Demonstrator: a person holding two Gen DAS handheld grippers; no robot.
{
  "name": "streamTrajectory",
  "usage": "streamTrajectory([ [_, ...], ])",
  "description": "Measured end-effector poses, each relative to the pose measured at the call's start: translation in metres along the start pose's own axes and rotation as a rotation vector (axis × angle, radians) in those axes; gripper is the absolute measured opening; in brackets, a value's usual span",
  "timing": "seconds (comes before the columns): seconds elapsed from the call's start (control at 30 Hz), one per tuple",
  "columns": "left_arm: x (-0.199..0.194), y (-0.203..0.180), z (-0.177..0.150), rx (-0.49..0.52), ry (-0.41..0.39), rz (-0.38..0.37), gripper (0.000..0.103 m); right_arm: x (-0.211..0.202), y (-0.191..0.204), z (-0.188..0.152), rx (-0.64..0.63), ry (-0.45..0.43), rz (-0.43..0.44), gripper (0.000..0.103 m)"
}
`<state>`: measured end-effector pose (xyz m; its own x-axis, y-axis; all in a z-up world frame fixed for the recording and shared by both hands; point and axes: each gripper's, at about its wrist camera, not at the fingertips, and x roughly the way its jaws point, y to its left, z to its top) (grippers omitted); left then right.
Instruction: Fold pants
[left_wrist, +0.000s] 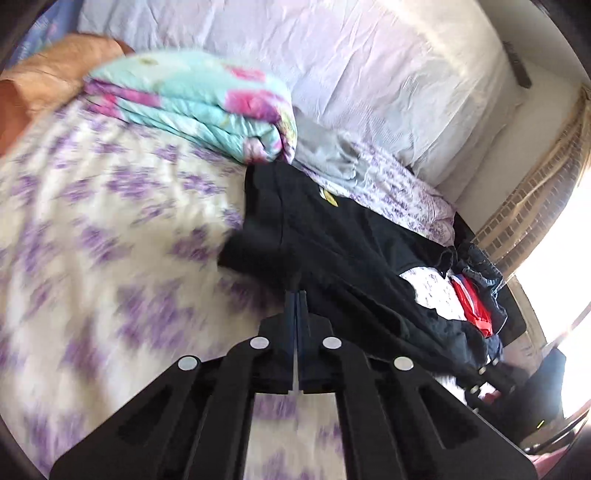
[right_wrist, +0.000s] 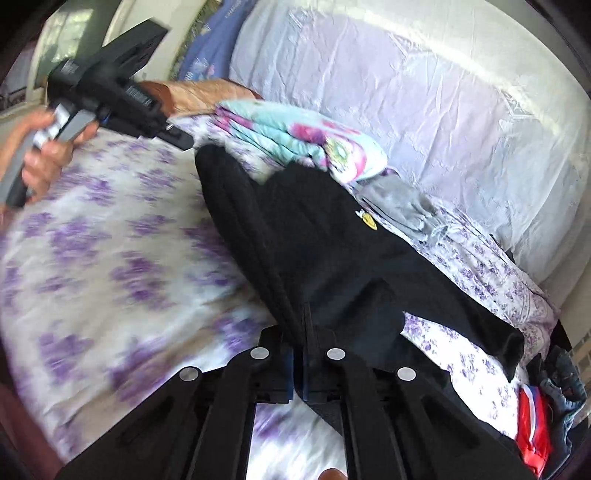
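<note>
Black pants (left_wrist: 332, 236) with a small yellow badge (left_wrist: 328, 196) lie stretched across the purple-flowered bed sheet (left_wrist: 92, 221). My left gripper (left_wrist: 296, 293) is shut on the pants' near edge, pinching black cloth between its pads. In the right wrist view the pants (right_wrist: 332, 240) run from the upper middle down to the right. My right gripper (right_wrist: 306, 317) is shut on a fold of them. The left gripper (right_wrist: 183, 142) shows there at the upper left, held by a hand (right_wrist: 40, 155), its tip at the pants' far corner.
A folded turquoise and pink floral blanket (left_wrist: 207, 99) sits just beyond the pants, with a grey garment (left_wrist: 325, 151) beside it. White bedding (left_wrist: 369, 55) rises behind. A pile of red and denim clothes (left_wrist: 476, 302) lies at the right edge of the bed.
</note>
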<state>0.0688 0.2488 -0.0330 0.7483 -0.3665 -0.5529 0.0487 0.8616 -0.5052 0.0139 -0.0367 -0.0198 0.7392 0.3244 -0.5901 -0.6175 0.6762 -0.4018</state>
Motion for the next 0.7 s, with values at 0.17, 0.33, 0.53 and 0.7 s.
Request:
streamTrajectory([
  [0.17, -0.019, 0.009, -0.032, -0.035, 0.059, 0.027, 0.003, -0.011, 0.031, -0.029, -0.128, 0.071, 0.022, 0.003],
  [0.33, 0.010, 0.035, -0.028, -0.167, 0.154, -0.045, 0.076, -0.001, 0.030, -0.040, -0.088, 0.109, 0.030, 0.004],
  [0.53, 0.082, 0.047, -0.002, -0.249, 0.245, -0.070, 0.083, 0.000, 0.027, -0.041, -0.052, 0.101, 0.017, 0.004],
  [0.7, 0.091, 0.047, 0.006, -0.227, 0.229, -0.034, 0.018, 0.005, 0.026, -0.045, -0.031, 0.116, 0.023, 0.004],
])
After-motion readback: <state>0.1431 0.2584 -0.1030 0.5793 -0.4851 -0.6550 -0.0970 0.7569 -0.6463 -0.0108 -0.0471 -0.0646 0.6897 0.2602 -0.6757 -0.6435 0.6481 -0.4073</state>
